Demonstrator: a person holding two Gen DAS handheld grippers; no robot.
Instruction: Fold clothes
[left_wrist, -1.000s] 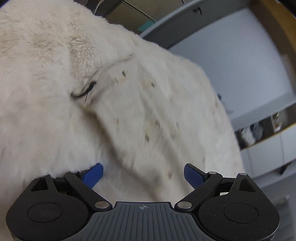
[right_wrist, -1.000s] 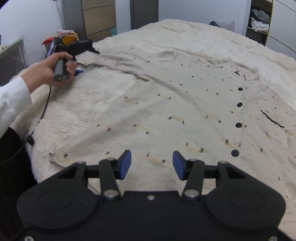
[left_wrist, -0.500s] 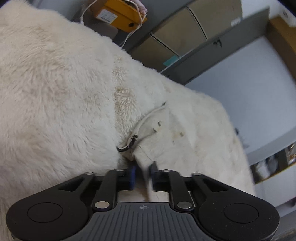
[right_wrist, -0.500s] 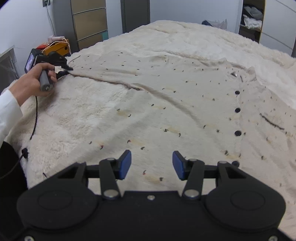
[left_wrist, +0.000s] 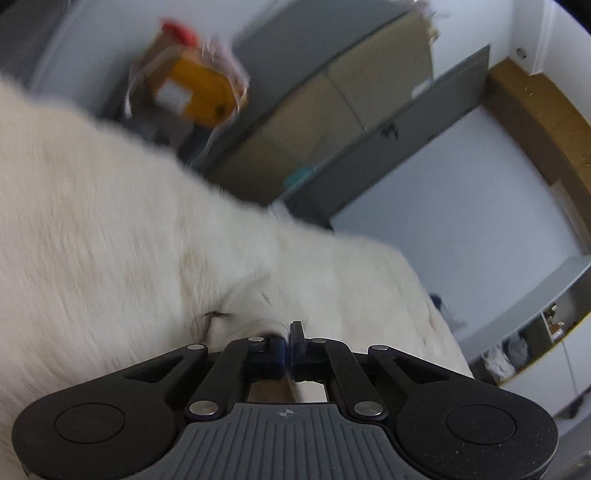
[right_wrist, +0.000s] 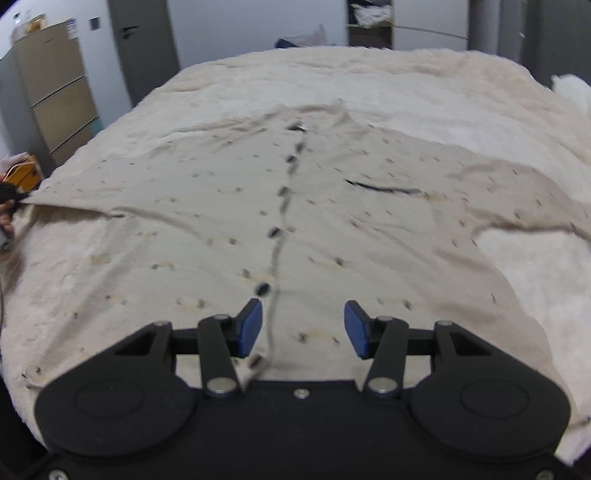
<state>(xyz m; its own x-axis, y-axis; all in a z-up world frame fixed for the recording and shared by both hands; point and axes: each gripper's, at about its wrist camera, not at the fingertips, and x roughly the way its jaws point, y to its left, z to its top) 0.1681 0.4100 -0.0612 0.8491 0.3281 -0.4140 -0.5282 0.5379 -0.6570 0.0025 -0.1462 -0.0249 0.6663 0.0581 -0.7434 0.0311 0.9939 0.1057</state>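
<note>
The left gripper (left_wrist: 287, 345) is clamped on the sleeve end (right_wrist: 35, 197) of the shirt (right_wrist: 221, 206), out at nine o'clock. The right gripper (right_wrist: 303, 328) hovers with fingers apart over the hem, at six o'clock. The shirt lies spread flat on the fleece blanket (right_wrist: 369, 74), its button line (right_wrist: 284, 192) running from six to twelve; the left gripper is nearer that sleeve.

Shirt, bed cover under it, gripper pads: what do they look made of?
Shirt: thin woven cloth, likely cotton or linen, matte beige with small dark flecks; it lies flat with soft creases, dark buttons down the front. Bed cover: long-pile plush or faux fur, off-white; fuzzy fibres show. Right hand-held gripper pads: blue, matte, probably rubber or soft plastic on black plastic arms; exact material unclear.
</note>
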